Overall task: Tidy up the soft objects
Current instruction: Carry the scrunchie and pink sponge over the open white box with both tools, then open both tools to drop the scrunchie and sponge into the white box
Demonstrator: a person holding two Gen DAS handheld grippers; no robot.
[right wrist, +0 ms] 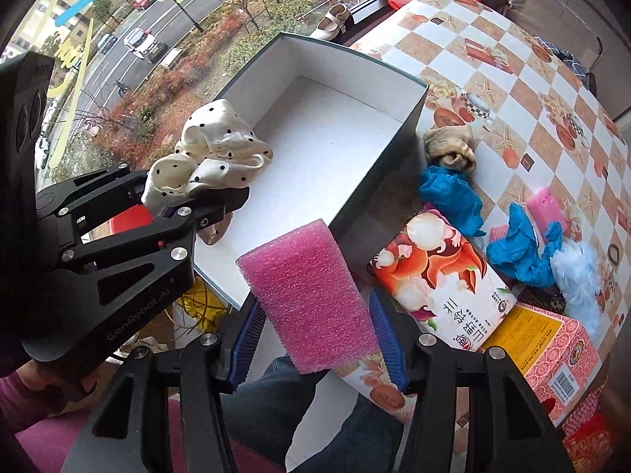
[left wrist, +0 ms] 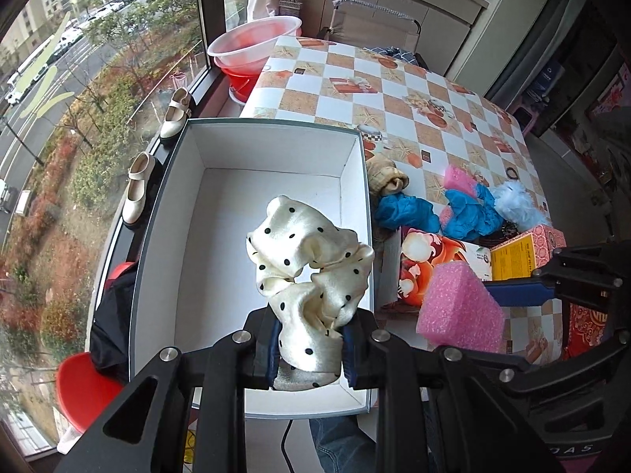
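Note:
My left gripper (left wrist: 311, 349) is shut on a cream scrunchie with black dots (left wrist: 311, 260), which hangs over the inside of an open box (left wrist: 272, 128) with white walls. The right wrist view shows the same scrunchie (right wrist: 213, 149) in the left gripper (right wrist: 189, 197) at the box's (right wrist: 355, 59) near end. My right gripper (right wrist: 315, 339) is shut on a pink foam block (right wrist: 311, 295), held just off the box's near right corner. That foam block (left wrist: 459, 307) and right gripper (left wrist: 524, 291) show at the right of the left wrist view.
Right of the box on the checkered tablecloth (left wrist: 398, 90) lie a beige knit roll (left wrist: 384, 175), blue cloths (left wrist: 406, 211), another pink foam piece (left wrist: 459, 177) and a pale blue fluffy item (left wrist: 518, 201). Printed cartons (right wrist: 441, 283) stand near. Shoes (left wrist: 138, 189) line the window sill.

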